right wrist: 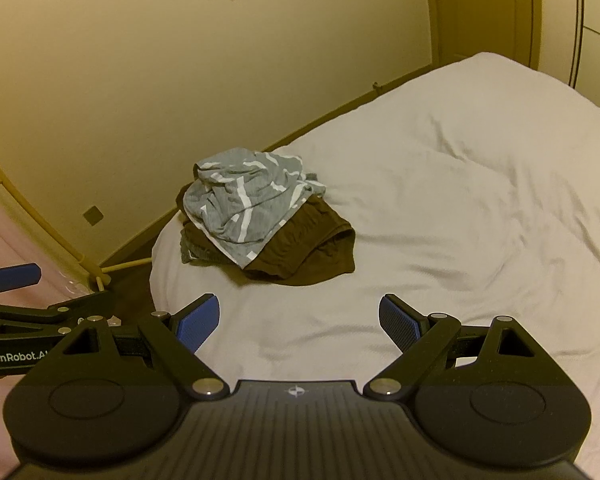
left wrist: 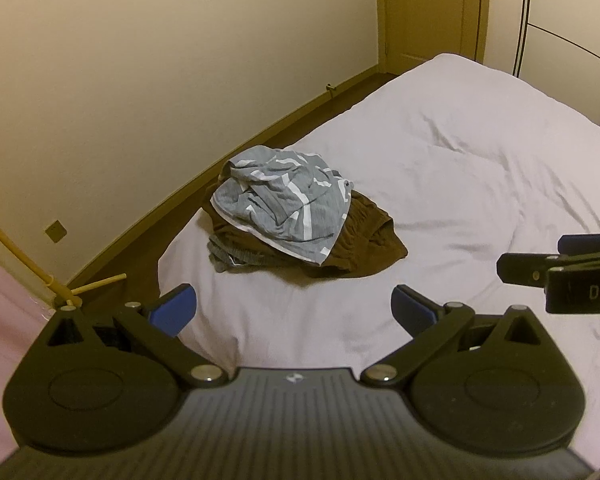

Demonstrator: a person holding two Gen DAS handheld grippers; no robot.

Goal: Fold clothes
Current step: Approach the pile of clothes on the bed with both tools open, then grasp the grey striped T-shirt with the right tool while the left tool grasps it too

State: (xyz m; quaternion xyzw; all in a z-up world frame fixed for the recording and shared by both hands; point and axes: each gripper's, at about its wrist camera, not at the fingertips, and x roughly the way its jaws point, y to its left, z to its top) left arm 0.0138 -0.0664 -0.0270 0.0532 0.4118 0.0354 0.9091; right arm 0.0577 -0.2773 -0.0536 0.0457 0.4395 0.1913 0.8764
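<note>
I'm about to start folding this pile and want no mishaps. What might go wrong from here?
The grey patterned garment lies crumpled on the brown garment, so a claw may pinch both layers together. The pile sits near the bed corner, so a tug could drag clothes off the edge.

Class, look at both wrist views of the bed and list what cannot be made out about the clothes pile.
- Brown garment: mostly covered by the grey patterned garment in both views, so its type is unclear.
- Dark grey item: only an edge shows beneath the pile.
- Number of garments: hidden by bunching.
</note>
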